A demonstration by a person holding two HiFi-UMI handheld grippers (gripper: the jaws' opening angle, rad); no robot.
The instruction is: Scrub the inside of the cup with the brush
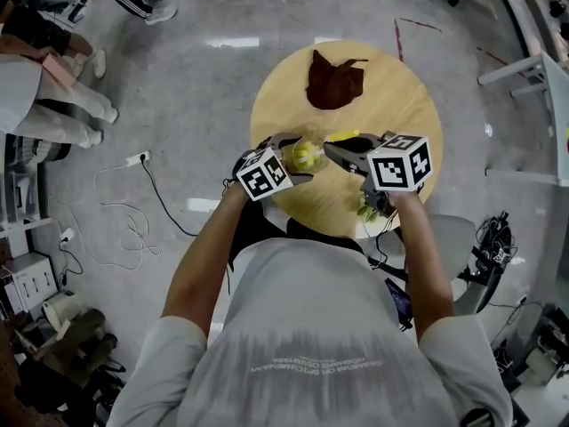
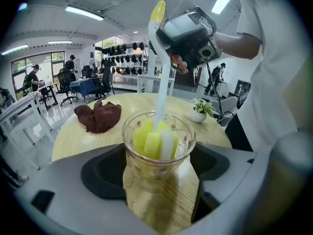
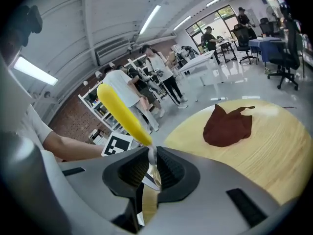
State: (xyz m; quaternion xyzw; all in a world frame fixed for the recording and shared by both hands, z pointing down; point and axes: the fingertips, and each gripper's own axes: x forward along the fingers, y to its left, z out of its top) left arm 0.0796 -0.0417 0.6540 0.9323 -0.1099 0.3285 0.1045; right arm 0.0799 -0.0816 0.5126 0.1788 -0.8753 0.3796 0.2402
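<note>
A clear glass cup (image 2: 157, 151) with a leaf pattern is held between the jaws of my left gripper (image 2: 156, 177), above the round wooden table (image 1: 400, 105). Inside it sits the yellow and white sponge head (image 2: 155, 140) of a brush. The brush's white stem (image 2: 161, 94) rises out of the cup to my right gripper (image 2: 188, 35), which is shut on it. In the right gripper view the brush's yellow handle end (image 3: 122, 112) sticks up and left from the closed jaws (image 3: 149, 168). From the head camera the cup (image 1: 305, 156) lies between both grippers.
A crumpled brown cloth (image 1: 334, 80) lies on the far part of the table. A small potted plant (image 2: 199, 110) stands at the table's near right edge. A white power strip (image 1: 135, 159) with cable lies on the floor at left. People stand around desks beyond.
</note>
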